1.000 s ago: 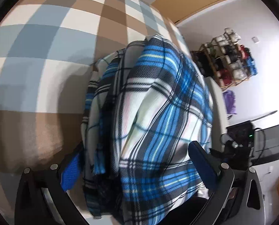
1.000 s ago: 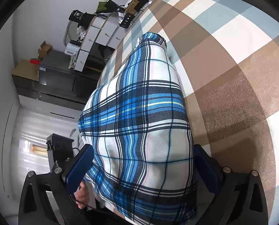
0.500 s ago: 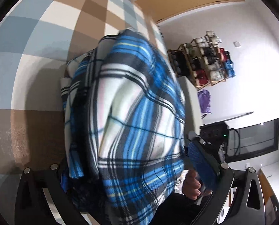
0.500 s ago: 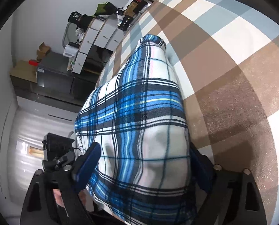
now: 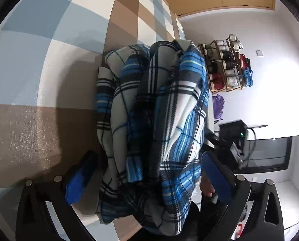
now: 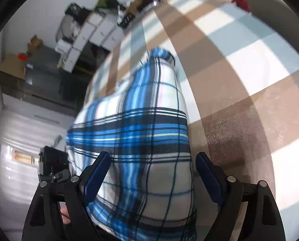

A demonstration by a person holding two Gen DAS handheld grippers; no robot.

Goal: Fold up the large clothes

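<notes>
With both tools spread wide around the plaid garment (image 5: 165, 124), left tool (image 5: 147, 172) and right tool (image 6: 152, 172) gripping nothing, square the bundle's 12 o'clock end on the checked cover (image 5: 69, 40) before clamping

White walls (image 5: 270, 92), a wooden shelf rack (image 5: 227, 66) of shoes, white drawer units (image 6: 89, 34) and a dark cabinet (image 6: 43, 74)

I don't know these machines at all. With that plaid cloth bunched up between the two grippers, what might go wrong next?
1. The plaid cloth lies bunched in uneven layers between the left gripper, so a fold from here may trap wrinkles.
2. The right gripper has wide jaws around thick cloth; it may catch only some layers, and the rest could slip.
3. The cloth sits near the edge of the checked cover, so loose parts might slide off.
</notes>
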